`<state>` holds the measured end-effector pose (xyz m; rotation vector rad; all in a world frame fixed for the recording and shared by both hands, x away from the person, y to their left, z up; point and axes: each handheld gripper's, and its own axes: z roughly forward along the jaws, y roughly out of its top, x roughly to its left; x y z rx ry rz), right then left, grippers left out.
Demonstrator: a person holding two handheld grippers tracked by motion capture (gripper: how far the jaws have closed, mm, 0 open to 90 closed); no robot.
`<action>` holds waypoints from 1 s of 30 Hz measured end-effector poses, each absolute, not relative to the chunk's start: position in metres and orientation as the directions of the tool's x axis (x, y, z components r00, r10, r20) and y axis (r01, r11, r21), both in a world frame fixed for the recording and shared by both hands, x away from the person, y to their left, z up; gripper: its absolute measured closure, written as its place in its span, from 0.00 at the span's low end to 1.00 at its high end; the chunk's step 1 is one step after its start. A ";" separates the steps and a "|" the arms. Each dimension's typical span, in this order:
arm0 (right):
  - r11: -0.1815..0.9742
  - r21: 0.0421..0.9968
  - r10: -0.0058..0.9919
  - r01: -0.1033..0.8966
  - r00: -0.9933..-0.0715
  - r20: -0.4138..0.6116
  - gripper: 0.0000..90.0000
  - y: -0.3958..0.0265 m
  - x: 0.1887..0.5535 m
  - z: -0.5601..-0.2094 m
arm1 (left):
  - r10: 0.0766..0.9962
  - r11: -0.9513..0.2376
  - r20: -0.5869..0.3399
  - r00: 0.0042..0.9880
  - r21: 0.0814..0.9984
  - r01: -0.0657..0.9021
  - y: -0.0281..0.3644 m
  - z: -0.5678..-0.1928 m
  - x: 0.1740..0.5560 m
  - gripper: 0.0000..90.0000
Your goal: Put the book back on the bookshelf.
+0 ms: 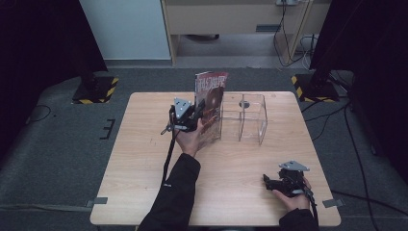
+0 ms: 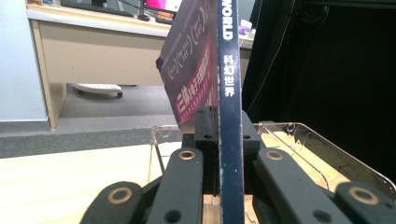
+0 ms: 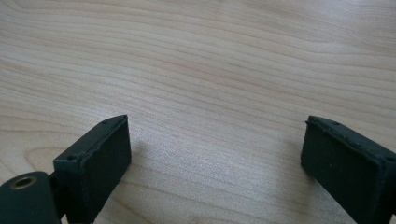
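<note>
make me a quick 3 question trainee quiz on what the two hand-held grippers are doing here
1. True or false: the left hand-held gripper is shut on the spine of the magazine.
2. Where does the right hand-held gripper sit? A) inside the clear holder B) low over bare table, jaws apart C) on the magazine
3. Fill in: the magazine stands upright beside the ____ acrylic file holder.

Key: 1 true; 2 B; 3 clear
</note>
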<state>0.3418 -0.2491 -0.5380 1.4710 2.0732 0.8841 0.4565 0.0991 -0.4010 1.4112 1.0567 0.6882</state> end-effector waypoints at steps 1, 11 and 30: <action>0.227 0.719 0.943 0.657 -0.333 0.006 0.10 -0.249 0.342 -0.538 | 0.892 0.089 -0.168 0.420 0.975 0.202 0.100 -0.401 0.455 0.93; 0.227 0.719 0.943 0.657 -0.332 0.006 0.10 -0.249 0.342 -0.538 | 0.879 0.036 -0.136 0.457 0.975 0.219 0.105 -0.403 0.435 0.92; 0.227 0.719 0.943 0.657 -0.332 0.006 0.10 -0.249 0.342 -0.538 | 0.853 0.026 -0.159 0.497 0.964 0.264 0.127 -0.432 0.388 0.92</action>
